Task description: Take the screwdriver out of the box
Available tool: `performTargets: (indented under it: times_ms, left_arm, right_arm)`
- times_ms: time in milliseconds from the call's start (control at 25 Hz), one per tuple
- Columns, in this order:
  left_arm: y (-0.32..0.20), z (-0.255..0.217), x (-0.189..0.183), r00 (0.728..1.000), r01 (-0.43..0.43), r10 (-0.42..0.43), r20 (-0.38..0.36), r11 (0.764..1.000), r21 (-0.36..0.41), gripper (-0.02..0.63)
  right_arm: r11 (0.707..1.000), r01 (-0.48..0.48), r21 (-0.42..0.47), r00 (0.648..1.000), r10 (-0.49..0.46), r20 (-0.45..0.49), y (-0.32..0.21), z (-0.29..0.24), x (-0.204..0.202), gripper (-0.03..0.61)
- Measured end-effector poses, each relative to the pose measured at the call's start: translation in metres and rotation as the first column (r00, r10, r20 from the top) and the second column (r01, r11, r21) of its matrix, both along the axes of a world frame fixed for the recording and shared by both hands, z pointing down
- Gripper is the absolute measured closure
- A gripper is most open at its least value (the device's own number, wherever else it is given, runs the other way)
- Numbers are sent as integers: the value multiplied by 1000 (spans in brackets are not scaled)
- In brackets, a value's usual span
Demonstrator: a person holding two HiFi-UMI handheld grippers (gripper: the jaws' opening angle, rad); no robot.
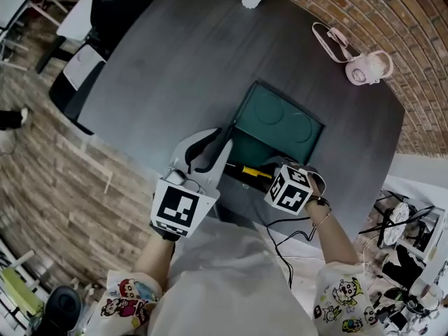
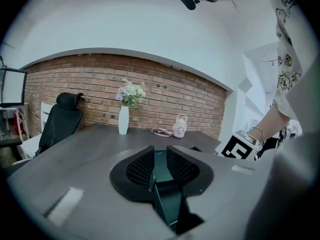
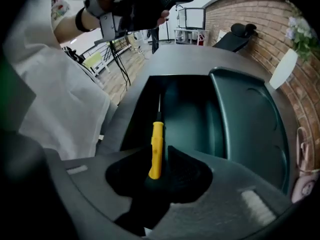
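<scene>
Sitting between right tongs (image 3: 159, 158): screwdriver (image 3: 157, 136).

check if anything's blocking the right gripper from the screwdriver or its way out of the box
Nothing visible does. The screwdriver handle sits between the right gripper jaws, and the lid of the box is swung open.
</scene>
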State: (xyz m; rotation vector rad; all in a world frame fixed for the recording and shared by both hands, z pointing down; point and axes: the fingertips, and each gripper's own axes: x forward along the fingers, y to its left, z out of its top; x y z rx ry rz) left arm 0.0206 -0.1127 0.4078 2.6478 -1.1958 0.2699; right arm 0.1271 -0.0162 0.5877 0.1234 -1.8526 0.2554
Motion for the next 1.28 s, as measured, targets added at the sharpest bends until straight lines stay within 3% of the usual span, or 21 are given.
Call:
performTargets:
  times_ms: [120,320,440,600,1280]
  left_arm:
    - [0,-2,1,1000,-4,4,-3,1000,5,538]
    - [1,1,-2,1000,7,-7,0,1000,0,540]
    - [1,3,-6,1000,16,-16,1,1000,-4,541]
    - [-1,-2,-9,1000,14,-14,-3,1000,14,543]
    - [-4,-3,-12,1000,25,-25,-1,999,20,546]
  right_arm:
    - [996,19,-84,1000,-19,3,9,1,-2,455]
    - [994,81,-71,994,-86,-64,13,18,-1,441]
    - [996,75,-44,994,-79,-74,9,21,-1,499]
    - [995,91,-39,992,-94,-88,9,21,-2,500]
    - [996,78,-38,994,-80,-73,7,20,-2,505]
